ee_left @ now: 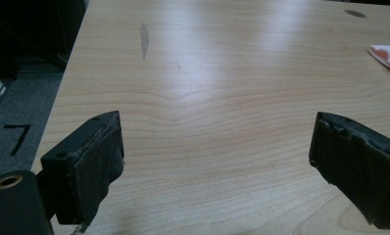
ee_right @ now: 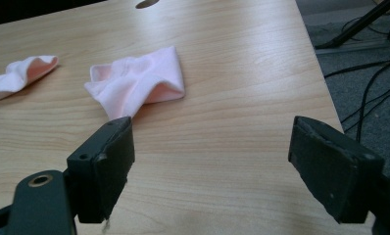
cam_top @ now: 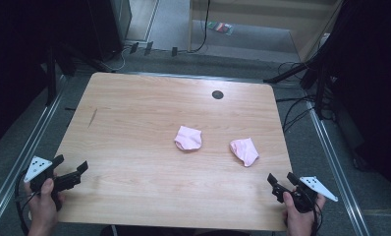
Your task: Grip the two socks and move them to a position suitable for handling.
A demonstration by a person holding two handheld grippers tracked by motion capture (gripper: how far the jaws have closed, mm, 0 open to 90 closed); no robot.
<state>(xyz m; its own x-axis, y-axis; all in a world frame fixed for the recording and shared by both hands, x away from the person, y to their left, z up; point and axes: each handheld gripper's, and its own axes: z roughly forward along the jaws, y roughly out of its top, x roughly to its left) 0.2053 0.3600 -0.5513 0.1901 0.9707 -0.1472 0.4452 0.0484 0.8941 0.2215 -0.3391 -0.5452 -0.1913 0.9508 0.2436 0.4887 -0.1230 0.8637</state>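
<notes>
Both tongs sit at the near edge of the table [cam_top: 134,98], one per hand, nothing in either.

L gripper [cam_top: 71,169]: near-left corner, held in the left hand [cam_top: 43,204], jaws spread wide, empty. In the left gripper view the gripper [ee_left: 215,161] has only bare wood between its jaws; a dark streak [ee_left: 144,40] on the wood lies ahead & slightly left of it, and the tip of a sock [ee_left: 389,55] shows far ahead to its right.

R gripper [cam_top: 280,180]: near-right corner, held in the right hand [cam_top: 301,214], jaws also wide apart, empty. In the right gripper view the gripper [ee_right: 210,166] looks at the right sock [ee_right: 136,83], which lies ahead & left of it, just past its left jaw tip, not touching as far as I can tell. Left sock [ee_right: 19,73] is further left, apart from the first.

From above: 2 pink socks, both crumpled, flat on the wood, near each other but not touching. Right sock [cam_top: 244,151] is ahead & slightly left of the R gripper, fairly near. Left sock [cam_top: 188,138] is mid-table, well ahead & right of the L gripper, well apart from both tongs. Dark round hole [cam_top: 217,94] in the table lies beyond the socks, far side.
</notes>
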